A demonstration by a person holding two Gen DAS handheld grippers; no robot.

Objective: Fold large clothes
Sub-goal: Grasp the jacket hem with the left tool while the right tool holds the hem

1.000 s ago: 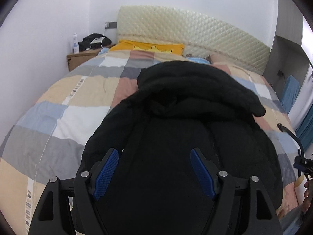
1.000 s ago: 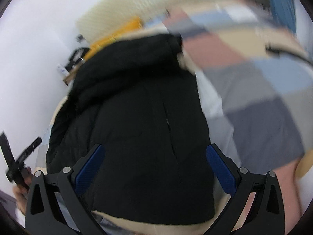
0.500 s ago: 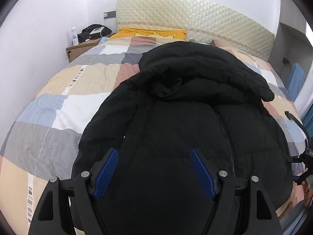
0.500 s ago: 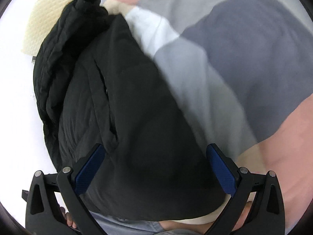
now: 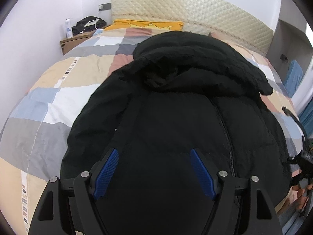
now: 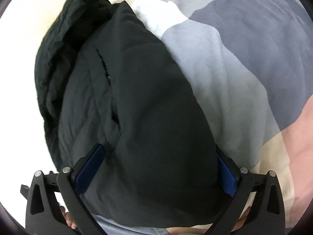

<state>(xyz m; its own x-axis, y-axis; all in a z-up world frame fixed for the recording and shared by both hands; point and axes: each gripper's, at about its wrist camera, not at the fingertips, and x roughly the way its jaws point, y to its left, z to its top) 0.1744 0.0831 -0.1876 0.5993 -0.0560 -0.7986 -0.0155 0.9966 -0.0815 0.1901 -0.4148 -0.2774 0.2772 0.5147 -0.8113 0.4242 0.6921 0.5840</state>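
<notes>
A large black padded jacket (image 5: 176,117) lies on the checked quilt of a bed (image 5: 50,98), hood toward the headboard, zip running down its right half. My left gripper (image 5: 154,156) is open above the jacket's lower part, blue pads spread wide. In the right wrist view the jacket (image 6: 137,101) fills the middle, and my right gripper (image 6: 158,154) is open with the jacket's near right edge bulging between its jaws. The right gripper also shows at the far right of the left wrist view (image 5: 305,162).
A padded cream headboard (image 5: 195,13) and a yellow pillow (image 5: 148,24) are at the bed's far end. A wooden nightstand (image 5: 74,41) with a bottle and a dark bag stands at the back left. White wall runs along the left. A blue item (image 5: 293,76) hangs at right.
The right gripper has swung down and closer onto the jacket's right edge, so fabric now sits between its open jaws. The left gripper has shifted slightly closer over the jacket.
</notes>
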